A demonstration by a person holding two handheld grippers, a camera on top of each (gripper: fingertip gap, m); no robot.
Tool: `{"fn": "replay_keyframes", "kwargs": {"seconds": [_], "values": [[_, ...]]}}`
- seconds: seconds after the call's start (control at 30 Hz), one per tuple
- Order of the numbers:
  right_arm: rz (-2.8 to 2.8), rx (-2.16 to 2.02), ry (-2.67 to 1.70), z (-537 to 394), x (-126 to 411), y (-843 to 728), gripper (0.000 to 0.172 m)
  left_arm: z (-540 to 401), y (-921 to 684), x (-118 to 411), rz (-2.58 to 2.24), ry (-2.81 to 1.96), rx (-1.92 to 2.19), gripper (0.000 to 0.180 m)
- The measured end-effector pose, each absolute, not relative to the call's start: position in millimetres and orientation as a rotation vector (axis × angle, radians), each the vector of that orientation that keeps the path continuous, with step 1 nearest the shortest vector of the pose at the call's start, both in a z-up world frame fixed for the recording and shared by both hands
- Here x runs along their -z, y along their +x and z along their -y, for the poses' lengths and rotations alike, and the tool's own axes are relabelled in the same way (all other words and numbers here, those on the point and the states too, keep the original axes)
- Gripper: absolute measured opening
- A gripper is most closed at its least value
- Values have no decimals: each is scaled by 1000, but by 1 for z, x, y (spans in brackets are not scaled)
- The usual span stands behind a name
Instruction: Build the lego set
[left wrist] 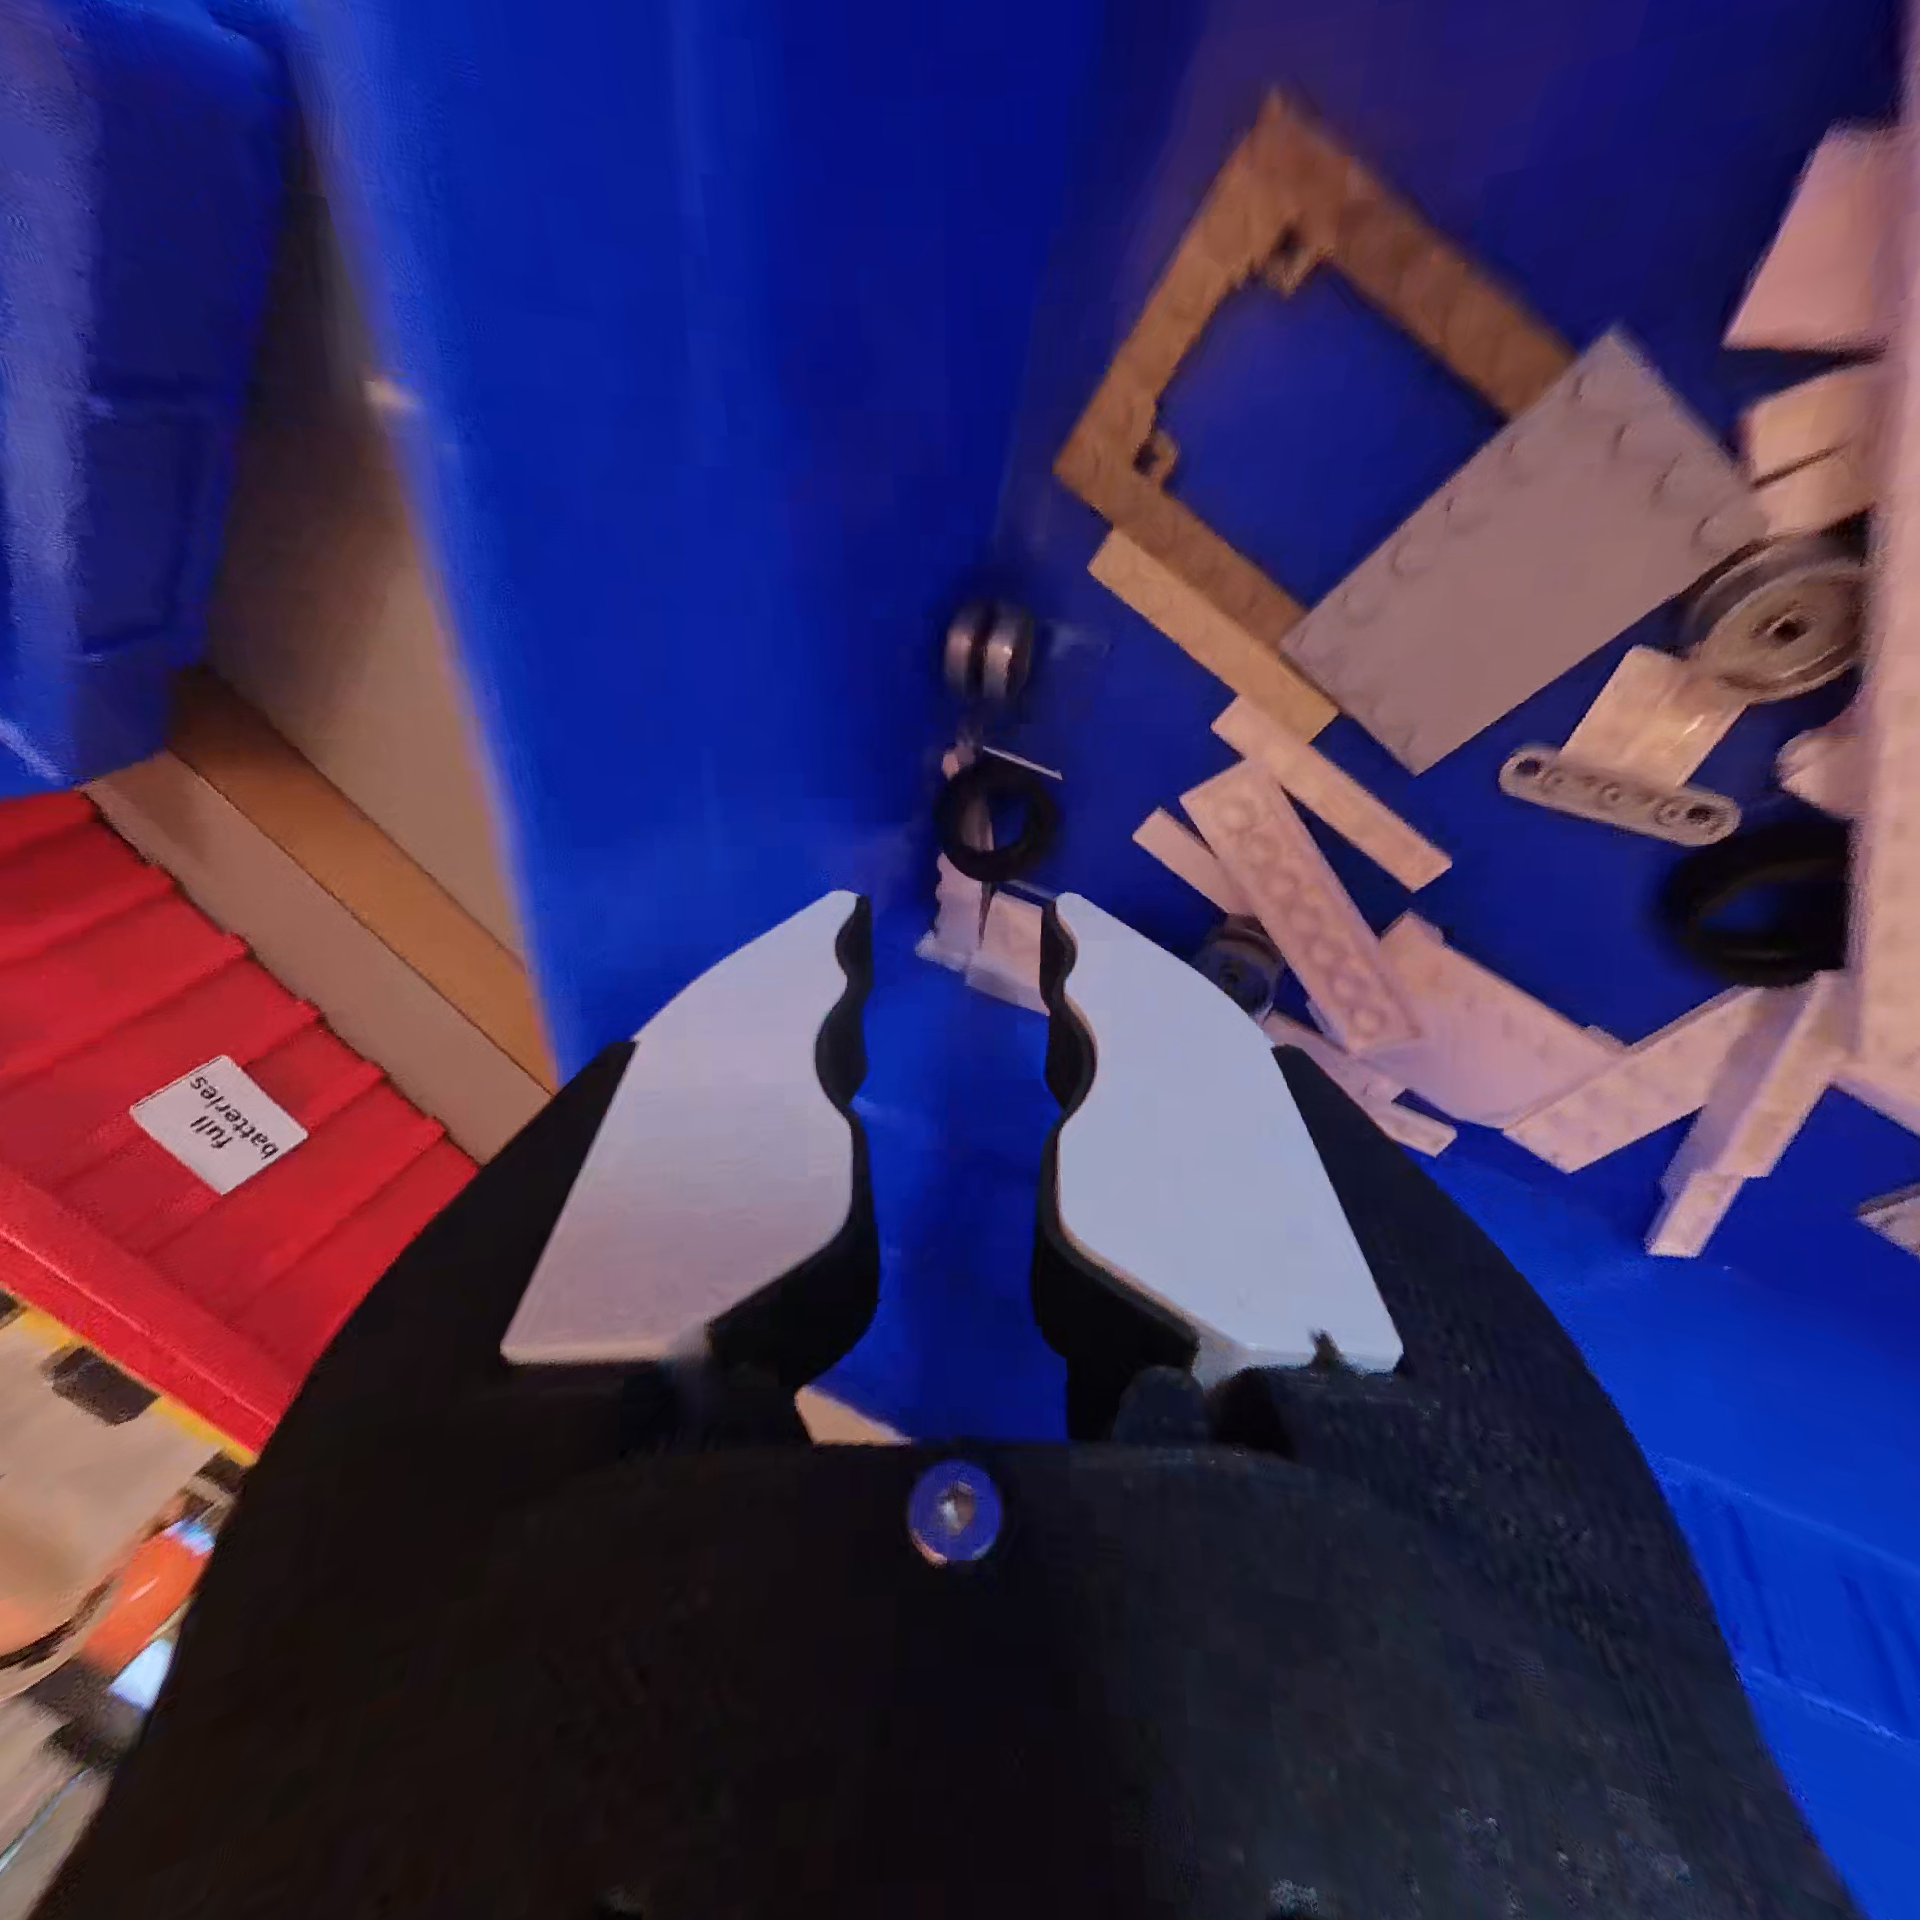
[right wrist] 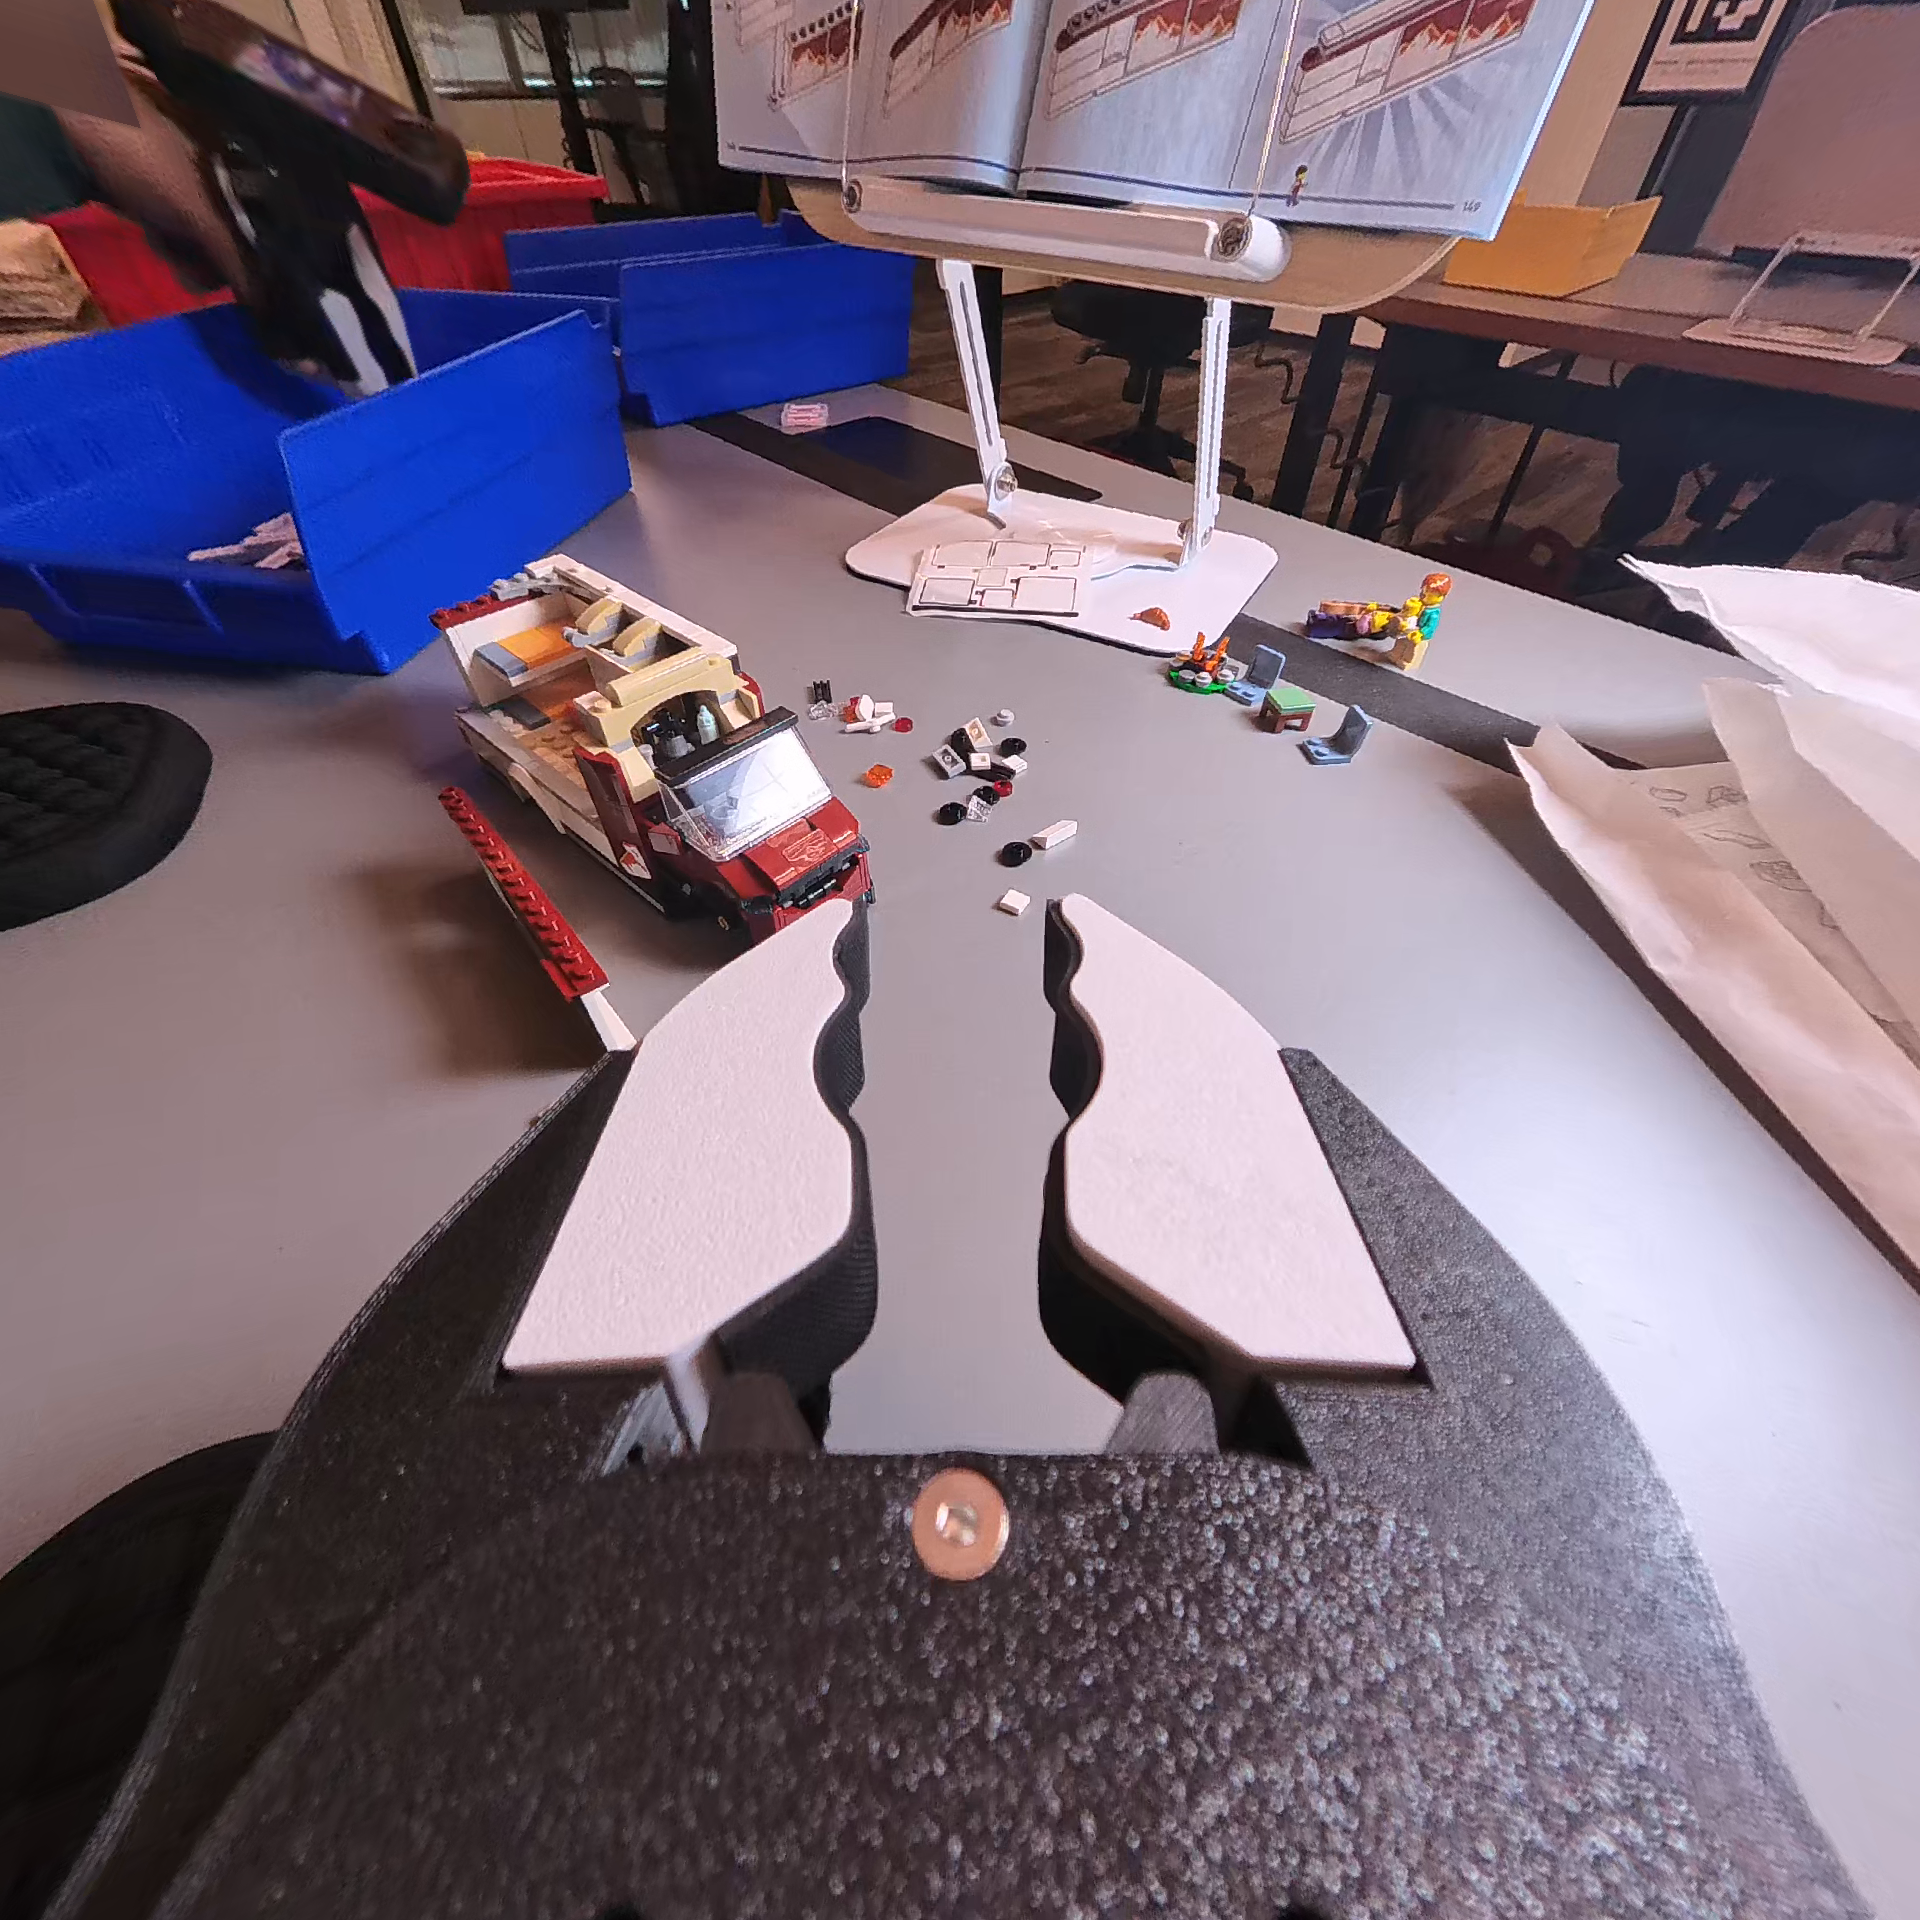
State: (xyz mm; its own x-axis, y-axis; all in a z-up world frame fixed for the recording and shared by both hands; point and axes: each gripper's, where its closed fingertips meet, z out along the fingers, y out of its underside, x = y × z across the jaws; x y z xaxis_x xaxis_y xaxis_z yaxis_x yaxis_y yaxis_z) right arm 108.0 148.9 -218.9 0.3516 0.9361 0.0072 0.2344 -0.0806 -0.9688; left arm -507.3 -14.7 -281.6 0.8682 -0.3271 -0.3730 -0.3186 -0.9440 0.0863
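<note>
Toy camper truck (right wrist: pixel 649 748), dark red cab, roof off, interior exposed, stands on the grey table (right wrist: pixel 1299 1039); a dark red studded strip (right wrist: pixel 520 894) lies loose at its 7 o'clock. Small loose pieces (right wrist: pixel 977 769) scattered at its 3 o'clock. Open instruction booklet (right wrist: pixel 1122 94) on a white stand at 12.

Right tool (right wrist: pixel 956 914) hovers low over the table, jaws wide and empty; truck's front bumper just beside its left fingertip at 10 o'clock, small white tile (right wrist: pixel 1014 902) at 12.

Left tool (left wrist: pixel 956 914) reaches into a blue bin (left wrist: pixel 675 416), jaws apart, nothing gripped. Black tyre ring (left wrist: pixel 995 821) just ahead at 12; grey plates (left wrist: pixel 1507 582) at 2 o'clock.
</note>
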Motion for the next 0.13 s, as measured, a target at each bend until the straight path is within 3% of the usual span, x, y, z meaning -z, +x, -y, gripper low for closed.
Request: {"fn": "replay_keyframes", "kwargs": {"seconds": [0.03,0.13], "values": [[1090,-837,-1564,-149,219,108,32,18,-509,288,535,2970,612,32],[1089,-836,-1566,-149,219,108,32,30,-512,305,541,2848,591,31]]}}
